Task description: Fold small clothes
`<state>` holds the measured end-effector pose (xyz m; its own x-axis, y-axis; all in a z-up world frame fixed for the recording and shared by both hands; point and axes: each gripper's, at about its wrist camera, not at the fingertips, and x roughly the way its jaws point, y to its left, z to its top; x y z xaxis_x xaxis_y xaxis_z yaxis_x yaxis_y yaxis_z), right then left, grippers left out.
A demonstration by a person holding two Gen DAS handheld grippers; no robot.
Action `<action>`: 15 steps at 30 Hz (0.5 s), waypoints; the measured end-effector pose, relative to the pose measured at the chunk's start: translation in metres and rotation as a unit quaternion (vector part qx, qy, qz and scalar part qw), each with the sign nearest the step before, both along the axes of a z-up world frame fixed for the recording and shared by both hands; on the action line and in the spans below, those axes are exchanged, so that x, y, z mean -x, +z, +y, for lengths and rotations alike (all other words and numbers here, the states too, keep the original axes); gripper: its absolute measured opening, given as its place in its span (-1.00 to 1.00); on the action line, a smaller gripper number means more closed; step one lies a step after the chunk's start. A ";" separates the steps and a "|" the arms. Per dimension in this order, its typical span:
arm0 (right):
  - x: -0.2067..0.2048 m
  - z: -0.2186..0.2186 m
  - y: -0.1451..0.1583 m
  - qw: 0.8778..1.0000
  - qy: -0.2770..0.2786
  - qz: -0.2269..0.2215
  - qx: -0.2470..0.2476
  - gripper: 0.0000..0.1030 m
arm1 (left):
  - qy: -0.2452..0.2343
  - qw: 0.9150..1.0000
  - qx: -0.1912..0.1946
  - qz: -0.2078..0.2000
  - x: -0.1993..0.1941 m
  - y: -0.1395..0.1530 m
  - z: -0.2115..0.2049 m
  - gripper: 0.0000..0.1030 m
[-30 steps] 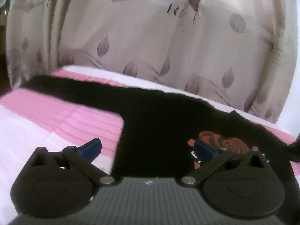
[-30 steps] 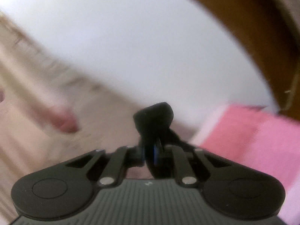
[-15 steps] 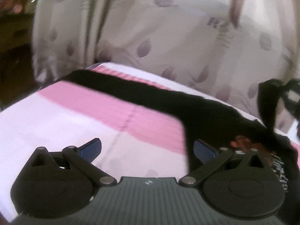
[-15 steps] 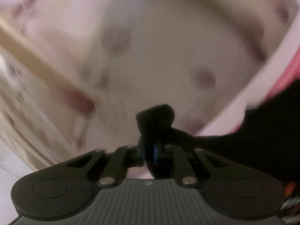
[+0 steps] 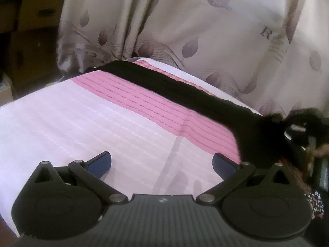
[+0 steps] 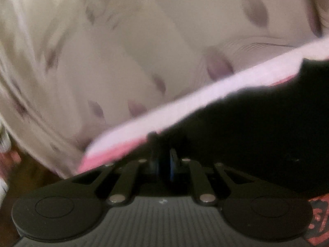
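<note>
A small black shirt (image 5: 205, 96) with a red print lies on the pink and white striped cloth (image 5: 102, 119); one long sleeve stretches to the far left. My left gripper (image 5: 162, 163) is open and empty above the bare cloth, left of the shirt's body. My right gripper (image 6: 163, 162) is shut on a fold of the black shirt (image 6: 257, 135) and shows at the right edge of the left wrist view (image 5: 304, 127). The red print (image 6: 320, 212) shows at lower right in the right wrist view.
A beige curtain with purple leaf shapes (image 5: 205, 30) hangs close behind the far edge of the surface. Brown wooden furniture (image 5: 26, 41) stands at the far left. The surface's left edge drops off at the left side (image 5: 12, 107).
My left gripper has swung left, off the shirt's body and over the bare cloth. My right gripper, still shut on the black fabric, has come down from the air to the shirt.
</note>
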<state>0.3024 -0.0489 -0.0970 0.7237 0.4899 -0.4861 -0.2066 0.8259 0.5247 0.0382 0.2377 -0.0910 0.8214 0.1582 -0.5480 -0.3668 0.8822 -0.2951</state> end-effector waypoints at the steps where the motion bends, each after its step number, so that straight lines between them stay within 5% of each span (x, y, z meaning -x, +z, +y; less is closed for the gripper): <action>1: 0.002 0.007 -0.001 1.000 0.017 0.002 0.017 -0.24 | 0.001 1.000 0.003 0.001 0.000 0.001 0.002 1.00; 2: 0.004 0.013 0.001 0.999 0.032 -0.002 0.027 0.18 | 0.003 1.000 0.006 0.001 0.000 0.003 0.006 1.00; 4: 0.020 0.020 0.010 0.996 0.048 -0.050 0.060 0.52 | 0.010 1.000 0.010 -0.005 0.000 0.009 0.015 1.00; 7: 0.048 0.013 0.023 0.990 0.070 -0.101 0.071 0.54 | 0.007 1.000 0.020 -0.007 -0.004 0.019 0.031 1.00; 11: 0.083 -0.017 0.029 0.990 0.098 -0.092 0.029 0.54 | -0.006 1.000 0.030 0.002 -0.019 0.029 0.056 1.00; 15: 0.116 -0.039 0.014 0.989 0.100 -0.087 0.072 0.54 | 0.025 0.999 0.024 0.026 -0.042 0.036 0.095 1.00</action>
